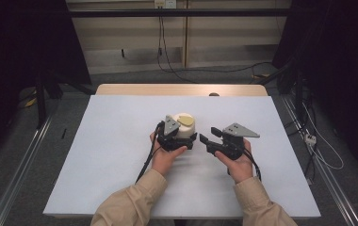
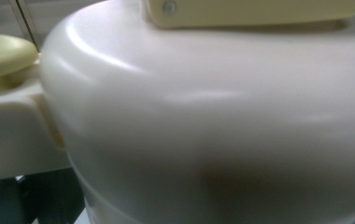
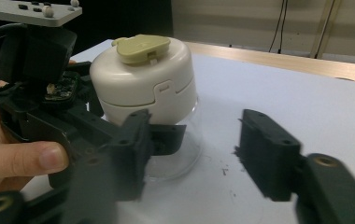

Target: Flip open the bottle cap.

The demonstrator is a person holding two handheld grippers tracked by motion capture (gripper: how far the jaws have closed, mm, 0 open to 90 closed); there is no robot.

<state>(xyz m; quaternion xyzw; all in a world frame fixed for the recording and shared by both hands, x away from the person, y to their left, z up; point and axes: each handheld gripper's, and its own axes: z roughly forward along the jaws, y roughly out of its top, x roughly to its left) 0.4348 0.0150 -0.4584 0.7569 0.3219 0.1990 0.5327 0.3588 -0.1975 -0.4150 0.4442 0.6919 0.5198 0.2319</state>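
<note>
A white round jar (image 1: 185, 125) with a domed lid and a pale yellow flap (image 3: 141, 48) on top stands mid-table on a clear base. My left gripper (image 1: 182, 140) is shut on the jar low down, and one black finger (image 3: 167, 139) lies against the clear base. Up close in the left gripper view, the jar's white side (image 2: 213, 116) is right against the camera. My right gripper (image 1: 207, 140) sits just right of the jar, pointing at it. Its jaws (image 3: 194, 158) stand apart with only bare table between them.
The white tabletop (image 1: 120, 155) has free room on all sides of the jar. A wooden strip (image 1: 182, 89) runs along the far edge. Cables (image 1: 323, 155) and metal rails lie on the floor beside the table.
</note>
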